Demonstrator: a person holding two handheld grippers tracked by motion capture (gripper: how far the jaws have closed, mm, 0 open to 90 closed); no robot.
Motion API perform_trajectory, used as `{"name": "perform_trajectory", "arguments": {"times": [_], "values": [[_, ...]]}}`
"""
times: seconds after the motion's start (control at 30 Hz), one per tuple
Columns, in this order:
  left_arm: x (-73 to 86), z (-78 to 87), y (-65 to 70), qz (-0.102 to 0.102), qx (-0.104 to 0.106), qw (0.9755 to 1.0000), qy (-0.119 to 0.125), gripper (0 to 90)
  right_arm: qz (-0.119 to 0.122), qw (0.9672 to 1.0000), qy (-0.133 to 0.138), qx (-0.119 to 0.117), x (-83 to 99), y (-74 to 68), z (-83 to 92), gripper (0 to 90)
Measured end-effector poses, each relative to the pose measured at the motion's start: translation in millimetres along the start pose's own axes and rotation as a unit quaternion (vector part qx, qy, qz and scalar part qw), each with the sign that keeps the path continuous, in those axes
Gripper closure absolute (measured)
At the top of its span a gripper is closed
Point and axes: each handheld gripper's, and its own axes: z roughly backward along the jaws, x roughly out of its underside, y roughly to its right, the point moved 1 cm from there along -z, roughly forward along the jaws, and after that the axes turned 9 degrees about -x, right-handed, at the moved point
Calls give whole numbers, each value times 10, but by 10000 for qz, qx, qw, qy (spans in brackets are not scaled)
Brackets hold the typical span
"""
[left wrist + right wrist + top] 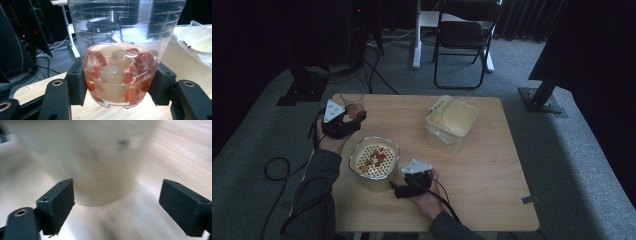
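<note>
a: nearest in, the right gripper sits at about 6 o'clock on the counter, jaws spread wide with nothing between them. the cream tub with the strainer insert stands just ahead of it — in the right gripper view that tub's wall is close in front of the spread jaws and not touched.

b: so what's the risk there?

a: i'd say a nudge. if the hand pushes on, one jaw could catch the tub's base and slide or tip it, and the bits of fruit lying on the strainer would scatter.

b: and the other side?

a: the left gripper, out at 10 o'clock near the counter's edge, has its jaws pinching the clear cup low on its sides. the cup is upright, with red and pale fruit pieces in liquid in its lower part. thin plastic — squeeze harder and it may buckle, loosen and it may slip. tilt it too fast over the strainer and i'd expect liquid to splash past the rim.

b: further back?

a: a clear lidded container at 1 o'clock, well apart from both hands. the counter is pale wood, bare otherwise. beyond it, grey carpet, loose cables, a folding chair at 12 o'clock, dark curtains, dim light.
</note>
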Motion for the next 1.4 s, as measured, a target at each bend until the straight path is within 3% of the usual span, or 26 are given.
{"name": "perform_trajectory", "arguments": {"times": [0.07,0.13,0.2,0.23,0.33,0.43,0.53,0.57,0.6,0.63,0.77,0.93,1.0,1.23,1.4], "values": [[3,6,-11,-19,-11,10000,-10,419,-128,9999,-3,108,-57,157,-64,137],[10,8,-23,-26,-33,10000,-32,419,-247,9997,-46,10,-108,289,-120,148],[10,8,-23,-26,-33,10000,-32,419,-292,9995,-76,22,-124,323,-134,148],[15,15,-42,-8,-46,10000,-20,419,-389,9991,-93,-161,-130,311,-131,145],[22,34,-92,14,-91,10000,-13,419,-184,9989,-143,-405,-81,133,-100,119],[36,57,-110,63,-128,9999,16,419,56,9991,-129,-408,-48,-36,-112,110],[62,76,-118,74,-145,9999,5,419,69,9994,13,-343,-86,-104,-171,110],[62,76,-118,74,-145,9999,5,419,69,9994,13,-343,-86,-104,-171,110],[77,85,-138,58,-161,9998,-29,419,20,9998,67,-162,-129,-100,-215,103],[83,88,-152,59,-173,9998,-35,418,-51,9997,84,-220,-150,-94,-236,103],[89,99,-198,73,-216,9997,-43,419,-15,9999,146,-32,-210,-69,-282,105],[123,146,-247,112,-295,9995,-30,419,-392,9991,113,135,-368,158,-407,131],[141,158,-272,97,-322,9994,-57,419,-400,9990,41,193,-407,223,-425,137],[204,215,-344,40,-540,9985,-62,418,-187,9996,25,223,-392,321,-198,137],[248,225,-349,-275,-840,9960,-104,418,-8,9990,-192,402,-237,476,59,142]]}}
